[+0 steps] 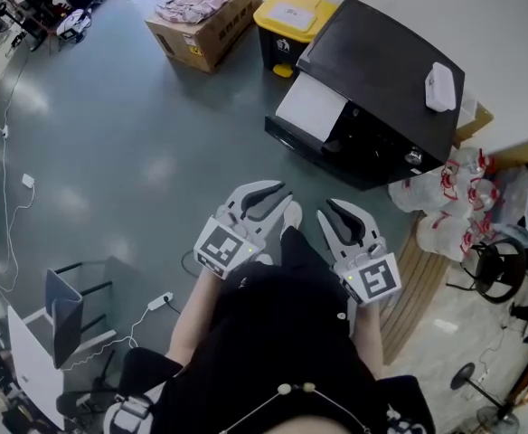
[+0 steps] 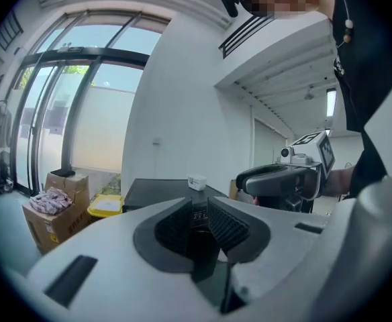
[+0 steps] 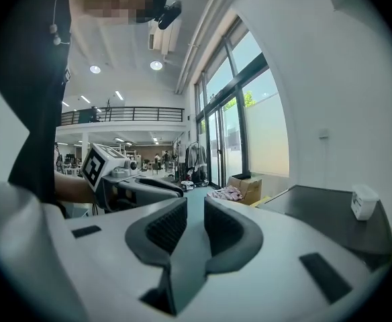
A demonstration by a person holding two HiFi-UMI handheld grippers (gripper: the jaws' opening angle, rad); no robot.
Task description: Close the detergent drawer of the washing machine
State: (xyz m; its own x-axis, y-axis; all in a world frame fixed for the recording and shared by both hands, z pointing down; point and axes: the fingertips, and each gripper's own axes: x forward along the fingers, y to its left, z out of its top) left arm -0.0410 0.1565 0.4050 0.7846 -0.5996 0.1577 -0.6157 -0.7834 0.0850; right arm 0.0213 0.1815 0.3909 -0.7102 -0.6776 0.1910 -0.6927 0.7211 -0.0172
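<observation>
Our left gripper and right gripper both hang loose-jawed and empty, well short of the washing machine. Its detergent drawer looks pulled out at the front's left corner, so we'd push its face squarely, not sideways.

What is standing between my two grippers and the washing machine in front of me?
Nothing visible. Only grey floor lies between the left gripper, the right gripper and the washing machine. The cardboard box and yellow bin stand off to its side.

Floor: washing machine, bin, cardboard box
</observation>
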